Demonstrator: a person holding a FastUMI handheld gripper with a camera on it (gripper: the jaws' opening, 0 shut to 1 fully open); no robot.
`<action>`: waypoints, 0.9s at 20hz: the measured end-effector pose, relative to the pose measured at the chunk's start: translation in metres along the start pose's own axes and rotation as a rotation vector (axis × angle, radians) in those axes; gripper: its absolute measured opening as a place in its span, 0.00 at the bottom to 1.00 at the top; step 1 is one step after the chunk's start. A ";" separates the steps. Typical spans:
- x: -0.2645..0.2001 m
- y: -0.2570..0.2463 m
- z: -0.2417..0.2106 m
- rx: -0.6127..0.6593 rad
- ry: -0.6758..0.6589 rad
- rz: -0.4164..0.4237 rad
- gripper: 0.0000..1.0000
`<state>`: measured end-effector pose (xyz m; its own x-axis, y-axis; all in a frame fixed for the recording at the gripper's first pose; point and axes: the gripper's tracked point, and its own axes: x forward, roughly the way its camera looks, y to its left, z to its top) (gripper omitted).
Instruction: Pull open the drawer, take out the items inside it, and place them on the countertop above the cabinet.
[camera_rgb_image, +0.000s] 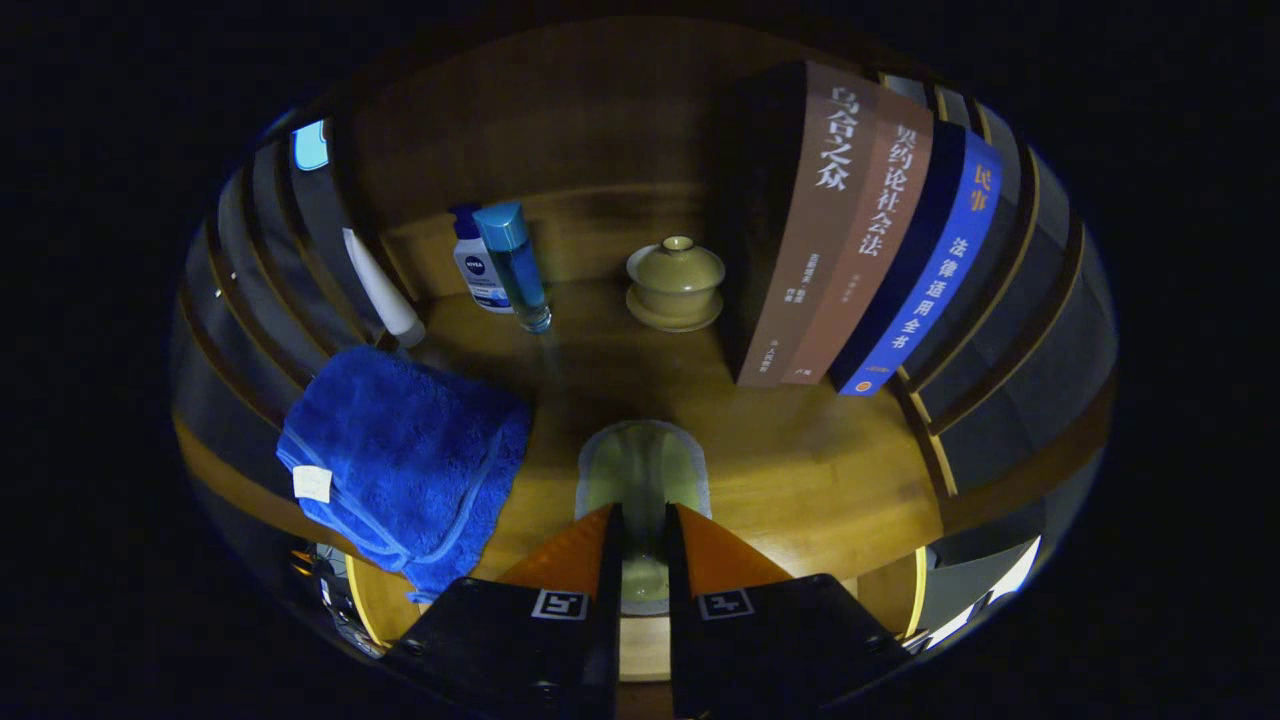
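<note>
Two fingers of my gripper (642, 520) sit close together, clamped on a pale translucent cup (642, 470) whose rounded body rises just ahead of the tips and whose lower part shows in the narrow gap between them. I hold it over the wooden countertop (800, 480). Just beside my fingers on one side a folded blue towel (405, 455) drapes over the countertop's near edge. Beyond, toward the back panel, stand a blue-capped clear bottle (515, 262), a white lotion bottle (478, 265) touching behind it, and a leaning white tube (385, 290). A lidded olive tea bowl (676, 282) sits on its saucer, next to three upright books (860, 230).
</note>
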<state>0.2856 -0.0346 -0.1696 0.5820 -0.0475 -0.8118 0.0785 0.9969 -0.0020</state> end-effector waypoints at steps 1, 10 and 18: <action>0.002 0.000 -0.001 0.003 0.004 -0.002 0.25; -0.001 0.001 0.009 0.015 -0.035 0.028 0.39; -0.039 -0.025 -0.008 0.067 -0.208 0.029 0.99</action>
<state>0.2543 -0.0567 -0.1427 0.7384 -0.0372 -0.6733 0.1085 0.9920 0.0642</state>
